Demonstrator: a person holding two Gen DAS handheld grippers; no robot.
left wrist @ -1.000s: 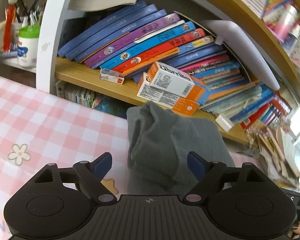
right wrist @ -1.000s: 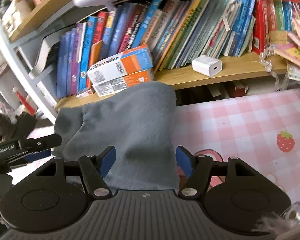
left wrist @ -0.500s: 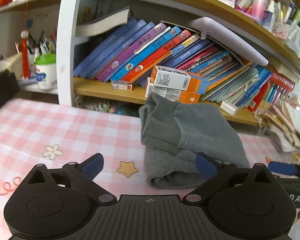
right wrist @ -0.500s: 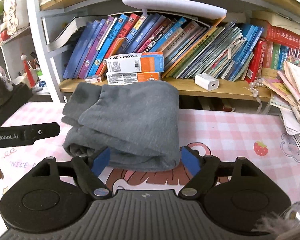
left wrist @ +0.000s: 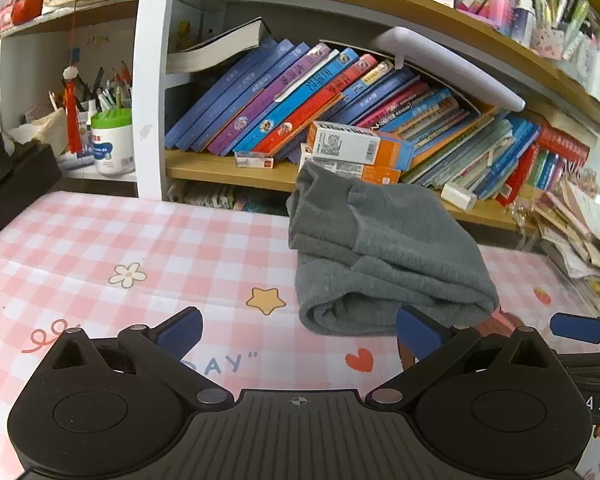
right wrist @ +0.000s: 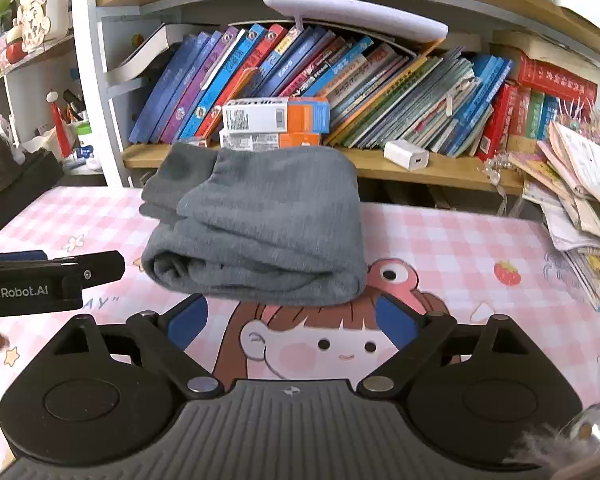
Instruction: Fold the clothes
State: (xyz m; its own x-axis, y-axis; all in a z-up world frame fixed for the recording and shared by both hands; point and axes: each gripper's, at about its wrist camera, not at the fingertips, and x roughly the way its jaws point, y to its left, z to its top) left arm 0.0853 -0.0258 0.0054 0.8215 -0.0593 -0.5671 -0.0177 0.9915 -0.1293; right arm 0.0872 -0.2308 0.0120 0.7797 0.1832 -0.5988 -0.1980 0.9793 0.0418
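A grey garment (left wrist: 384, 256) lies folded in a thick bundle on the pink checked table mat (left wrist: 140, 248), its far edge near the bookshelf. It also shows in the right wrist view (right wrist: 260, 224). My left gripper (left wrist: 298, 330) is open and empty, a little short of the bundle's near left corner. My right gripper (right wrist: 290, 318) is open and empty, just in front of the bundle's near edge. The left gripper's body shows at the left of the right wrist view (right wrist: 48, 282), and a blue fingertip of the right gripper (left wrist: 576, 328) shows in the left wrist view.
A wooden bookshelf (right wrist: 440, 170) with leaning books runs along the table's far edge. Orange-and-white boxes (right wrist: 276, 114) and a white charger (right wrist: 406, 155) sit on it. A stack of books and papers (right wrist: 580, 216) lies at the right. A pen pot (left wrist: 112, 146) stands far left.
Both grippers have pulled back and away from the garment, which now lies folded on the mat instead of filling the space between the fingers. Both views have levelled out.
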